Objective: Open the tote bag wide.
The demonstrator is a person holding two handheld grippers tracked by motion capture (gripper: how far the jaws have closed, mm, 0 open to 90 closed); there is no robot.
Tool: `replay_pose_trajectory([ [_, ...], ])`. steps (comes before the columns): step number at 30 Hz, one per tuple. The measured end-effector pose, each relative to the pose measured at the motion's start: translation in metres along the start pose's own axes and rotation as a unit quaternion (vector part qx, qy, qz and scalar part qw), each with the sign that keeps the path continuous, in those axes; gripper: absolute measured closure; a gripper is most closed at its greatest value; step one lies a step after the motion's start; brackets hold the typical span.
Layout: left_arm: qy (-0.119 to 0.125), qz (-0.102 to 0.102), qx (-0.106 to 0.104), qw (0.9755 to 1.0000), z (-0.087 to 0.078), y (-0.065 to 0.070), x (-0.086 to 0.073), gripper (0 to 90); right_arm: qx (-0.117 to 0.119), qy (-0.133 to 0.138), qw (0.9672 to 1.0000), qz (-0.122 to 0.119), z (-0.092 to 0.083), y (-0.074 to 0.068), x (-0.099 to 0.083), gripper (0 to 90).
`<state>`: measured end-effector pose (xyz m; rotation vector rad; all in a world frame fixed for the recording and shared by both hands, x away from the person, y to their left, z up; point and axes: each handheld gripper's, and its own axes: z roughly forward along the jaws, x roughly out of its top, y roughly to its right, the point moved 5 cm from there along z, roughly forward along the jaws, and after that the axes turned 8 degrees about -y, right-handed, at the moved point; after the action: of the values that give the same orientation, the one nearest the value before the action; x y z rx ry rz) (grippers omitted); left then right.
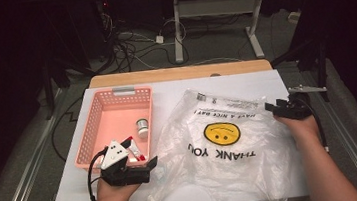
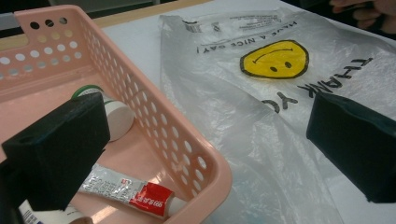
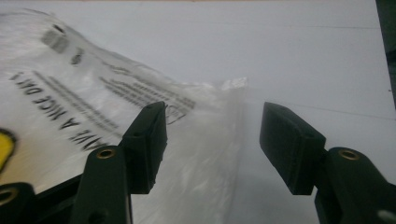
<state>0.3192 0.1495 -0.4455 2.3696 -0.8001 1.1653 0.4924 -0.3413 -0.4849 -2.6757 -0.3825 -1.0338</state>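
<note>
Left gripper [image 1: 154,163]: released, beside plastic bag [image 1: 221,141] | right gripper [image 1: 270,107]: released, at bag's far corner

Pink basket [image 1: 99,120] walls off the left; bare tabletop [image 1: 245,81] beyond the bag [image 1: 221,141].

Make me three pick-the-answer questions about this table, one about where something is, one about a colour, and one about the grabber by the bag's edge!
1. Where does the red-ended tube lie?
A. in the basket
B. on the bag
C. on the floor

2. What colour is the face on the plastic bag?
A. green
B. yellow
C. blue

3. How do the jaws of the right gripper stand?
A. clamped on a tube
B. shut tight
C. apart

A: the tube rests on the basket's floor.
B: the face is yellow.
C: a clear gap between the pads, over the bag's edge.
</note>
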Motion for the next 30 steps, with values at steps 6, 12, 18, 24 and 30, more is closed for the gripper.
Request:
replay_pose_trajectory([
  [6, 0.0, 0.0, -0.005, 1.0, 0.001, 0.001, 0.0, 0.0, 0.001, -0.043, 0.9991, -0.005, 0.022, 0.007, 0.002, 34.7],
  [12, -0.003, 0.004, -0.005, 1.0, 0.002, 0.003, -0.001, 0.0, -0.008, -0.056, 0.9964, -0.063, 0.028, -0.012, -0.009, 57.7],
  [18, -0.001, 0.005, -0.01, 0.9999, 0.002, 0.005, 0.0, 0.0, 0.028, -0.057, 0.9956, -0.069, 0.027, -0.027, -0.014, 88.9],
  [24, -0.007, 0.006, -0.012, 0.9999, 0.005, 0.003, -0.002, 0.0, -0.008, -0.018, 0.9978, -0.063, 0.02, -0.024, -0.005, 90.0],
  [30, -0.005, 0.018, -0.001, 0.9998, 0.005, -0.002, 0.0, 0.0, -0.064, 0.01, 0.9978, -0.014, 0.006, 0.019, 0.005, 90.0],
])
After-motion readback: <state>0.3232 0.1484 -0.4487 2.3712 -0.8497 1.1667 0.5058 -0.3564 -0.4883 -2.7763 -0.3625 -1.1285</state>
